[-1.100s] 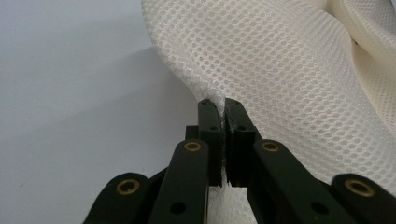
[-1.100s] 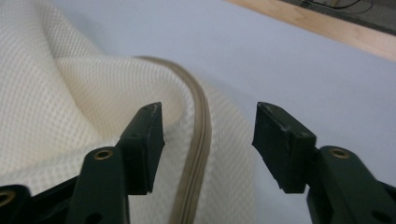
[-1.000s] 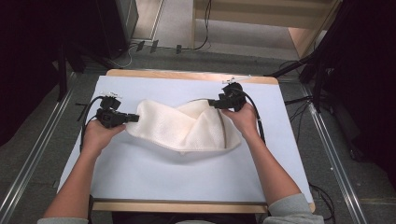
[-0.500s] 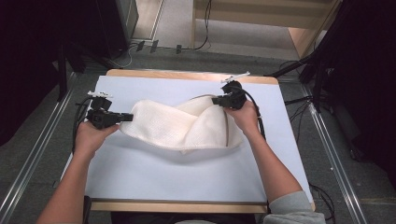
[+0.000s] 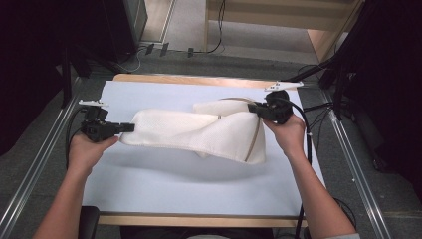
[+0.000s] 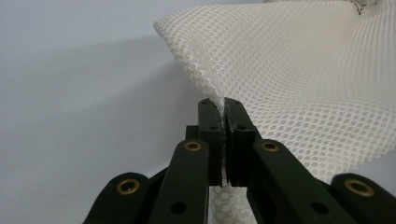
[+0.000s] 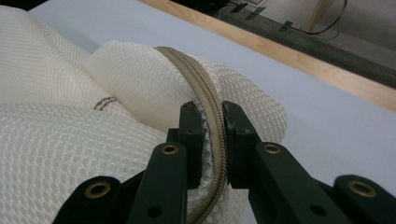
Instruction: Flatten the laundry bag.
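A white mesh bag (image 5: 199, 132) with a tan zipper (image 5: 256, 137) hangs stretched between my two grippers, just above the pale table (image 5: 174, 184). My left gripper (image 5: 130, 127) is shut on the bag's left edge; in the left gripper view its jaws (image 6: 223, 105) pinch a thin fold of mesh (image 6: 303, 70). At the bag's right end, my right gripper (image 5: 251, 106) has just been closing and now clamps the zipper seam. In the right gripper view the zipper (image 7: 205, 88) runs between the jaws (image 7: 211, 109), with mesh (image 7: 56, 140) bunched to the left.
The table has a wooden far edge (image 5: 199, 79). Metal rails (image 5: 30, 174) run along both sides on the floor. Cables (image 5: 149, 50) and dark equipment lie behind the table, and wooden furniture (image 5: 323, 40) stands at the back right.
Both hands have moved apart, left hand leftward and right hand rightward. The bag is pulled out longer and lifted off the table. The right jaws have closed on the zipper seam.
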The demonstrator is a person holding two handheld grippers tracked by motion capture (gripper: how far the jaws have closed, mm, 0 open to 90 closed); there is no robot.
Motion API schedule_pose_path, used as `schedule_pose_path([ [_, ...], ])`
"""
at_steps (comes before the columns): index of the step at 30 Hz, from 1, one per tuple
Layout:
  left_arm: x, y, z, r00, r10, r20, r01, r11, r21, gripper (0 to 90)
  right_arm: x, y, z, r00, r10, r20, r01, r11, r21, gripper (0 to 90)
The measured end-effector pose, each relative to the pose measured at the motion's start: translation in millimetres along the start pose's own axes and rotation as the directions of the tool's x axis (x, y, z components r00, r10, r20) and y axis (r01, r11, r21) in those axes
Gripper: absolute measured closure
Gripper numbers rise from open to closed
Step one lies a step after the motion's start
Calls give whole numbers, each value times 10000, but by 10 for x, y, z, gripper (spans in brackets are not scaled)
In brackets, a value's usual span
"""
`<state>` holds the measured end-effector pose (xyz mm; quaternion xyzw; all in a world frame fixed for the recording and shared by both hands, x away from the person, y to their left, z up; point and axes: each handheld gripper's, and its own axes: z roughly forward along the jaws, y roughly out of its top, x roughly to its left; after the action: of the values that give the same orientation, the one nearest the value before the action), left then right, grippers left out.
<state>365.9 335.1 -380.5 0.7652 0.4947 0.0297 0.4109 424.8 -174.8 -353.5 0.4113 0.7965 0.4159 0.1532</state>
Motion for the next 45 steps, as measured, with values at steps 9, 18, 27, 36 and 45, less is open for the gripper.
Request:
schedule_pose_path([
  [9,-114,-164,34,9980,212,594,-251,9976,641,877,23,-514,-89,9993,346,-163,-339,9985,438,818],
  [18,-180,-304,170,9977,379,563,-449,9906,1290,784,3,-1035,-75,9929,1029,-592,-970,9908,944,822],
  [27,-83,-186,61,9986,421,311,-435,9980,452,428,91,-1044,78,9965,495,-680,-394,9890,1425,819],
  [36,71,112,323,9988,380,322,-385,9991,159,364,112,-1057,106,9973,397,-625,-307,9898,1389,804],
  [45,80,325,809,9969,389,680,-435,9968,668,466,137,-1044,146,9977,349,-587,-270,9911,1304,755],
])
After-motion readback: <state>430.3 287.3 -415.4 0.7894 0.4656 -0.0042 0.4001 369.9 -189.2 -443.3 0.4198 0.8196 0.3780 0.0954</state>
